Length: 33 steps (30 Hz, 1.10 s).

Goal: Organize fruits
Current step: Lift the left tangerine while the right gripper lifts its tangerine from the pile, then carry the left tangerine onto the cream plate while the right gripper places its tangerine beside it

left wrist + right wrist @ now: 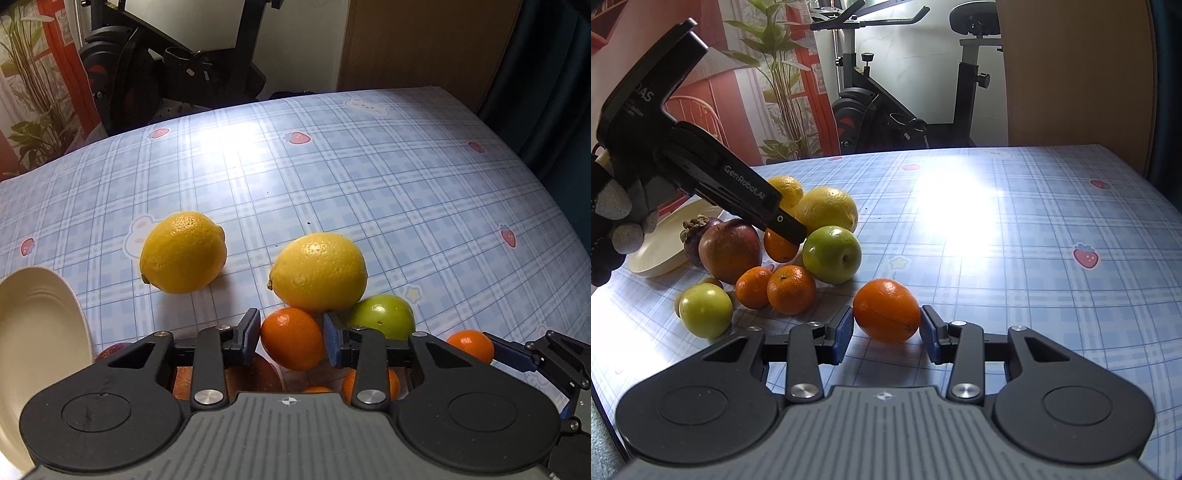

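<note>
My left gripper point(291, 332) is shut on a small mandarin point(291, 339), its blue pads point(251, 334) pressing both sides; from the right wrist view that fruit point(779, 247) hangs in the left gripper point(786, 229) over the pile. The right gripper point(886, 328) is shut on an orange point(886, 310) that rests on the checked tablecloth point(1015, 258). Two lemons point(183, 253) point(319, 273) and a green apple point(384, 315) lie just beyond the left fingers. A cream plate point(37, 350) sits at the left.
Heaped by the plate point(661, 243) are a mangosteen point(696, 236), a red fruit point(729, 249), a small green apple point(705, 310) and two mandarins point(753, 288) point(791, 290). A gloved hand point(613, 229) holds the left gripper. An exercise bike point(886, 110) stands behind the table.
</note>
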Tool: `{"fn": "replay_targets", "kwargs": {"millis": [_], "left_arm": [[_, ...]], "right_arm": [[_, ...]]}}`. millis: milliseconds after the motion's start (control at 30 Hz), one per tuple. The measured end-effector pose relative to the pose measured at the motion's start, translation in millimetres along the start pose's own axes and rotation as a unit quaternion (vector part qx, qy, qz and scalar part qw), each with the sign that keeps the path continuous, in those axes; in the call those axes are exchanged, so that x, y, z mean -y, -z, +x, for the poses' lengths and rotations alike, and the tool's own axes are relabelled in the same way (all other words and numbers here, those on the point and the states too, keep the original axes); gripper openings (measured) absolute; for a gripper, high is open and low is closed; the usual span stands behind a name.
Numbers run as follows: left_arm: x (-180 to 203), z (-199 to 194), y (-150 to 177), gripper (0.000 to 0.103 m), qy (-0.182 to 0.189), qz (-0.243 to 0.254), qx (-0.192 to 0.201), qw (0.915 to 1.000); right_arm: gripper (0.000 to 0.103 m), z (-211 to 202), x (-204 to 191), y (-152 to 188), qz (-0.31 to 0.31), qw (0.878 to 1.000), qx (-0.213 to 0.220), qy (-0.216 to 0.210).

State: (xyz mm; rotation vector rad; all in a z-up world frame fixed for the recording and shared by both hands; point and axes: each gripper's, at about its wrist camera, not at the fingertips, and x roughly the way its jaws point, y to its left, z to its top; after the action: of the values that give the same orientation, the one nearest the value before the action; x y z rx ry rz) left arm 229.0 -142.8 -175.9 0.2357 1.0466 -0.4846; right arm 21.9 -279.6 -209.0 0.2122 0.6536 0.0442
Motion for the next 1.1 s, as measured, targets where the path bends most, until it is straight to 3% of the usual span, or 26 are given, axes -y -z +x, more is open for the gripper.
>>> {"fn": "replay_targets", "kwargs": {"millis": [400, 567, 833, 1100], "left_arm": [[-17, -43, 9, 0.039, 0.043, -0.037, 0.044, 0.9974], [-47, -75, 16, 0.039, 0.046, -0.063, 0.076, 0.994], [-134, -113, 31, 0.039, -0.002, -0.118, 0.102, 0.9877], [-222, -108, 45, 0.039, -0.045, -0.167, 0.086, 0.9812]], "right_arm": [[0.042, -14, -24, -18, -0.031, 0.999, 0.013, -0.001], [0.042, -13, -46, -38, -0.047, 0.998, 0.021, -0.022], [0.042, 20, -111, -86, -0.108, 0.991, 0.032, -0.076], [0.042, 103, -200, -109, -0.177, 0.978, -0.002, -0.109]]}}
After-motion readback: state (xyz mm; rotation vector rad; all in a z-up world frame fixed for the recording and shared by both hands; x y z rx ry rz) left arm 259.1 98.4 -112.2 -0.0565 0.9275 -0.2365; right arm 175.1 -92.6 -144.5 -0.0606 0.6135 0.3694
